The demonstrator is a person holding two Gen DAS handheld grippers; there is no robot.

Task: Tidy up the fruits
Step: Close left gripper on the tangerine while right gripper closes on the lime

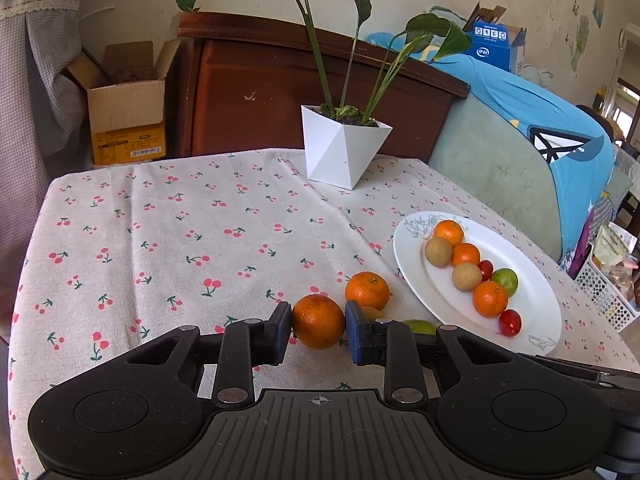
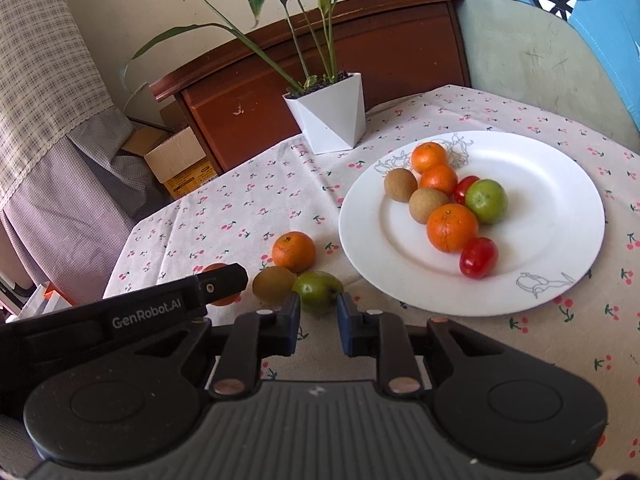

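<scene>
Soft daylight fills both views, bright and warm, with no harsh glare. The white plate [image 2: 560,200] right of the right hand-held gripper [image 2: 318,322] is the brightest surface, close to washed out yet still showing its line drawings. Fruit cast short, faint shadows on the desk [image 1: 200,220]. Focus is sharp from the fingers outward. Fisheye distortion bends the desk edges and furniture, and the frame corners fall to black vignette.

Black plastic grippers with blue pads

Left gripper [image 1: 318,334] and right gripper [image 2: 318,326]: ribbed grey centre plate, round side housings, silver pivot screws, blue-faced fingers [image 2: 347,330] (white "GenRobot.AI" lettering on the left one's side).
</scene>
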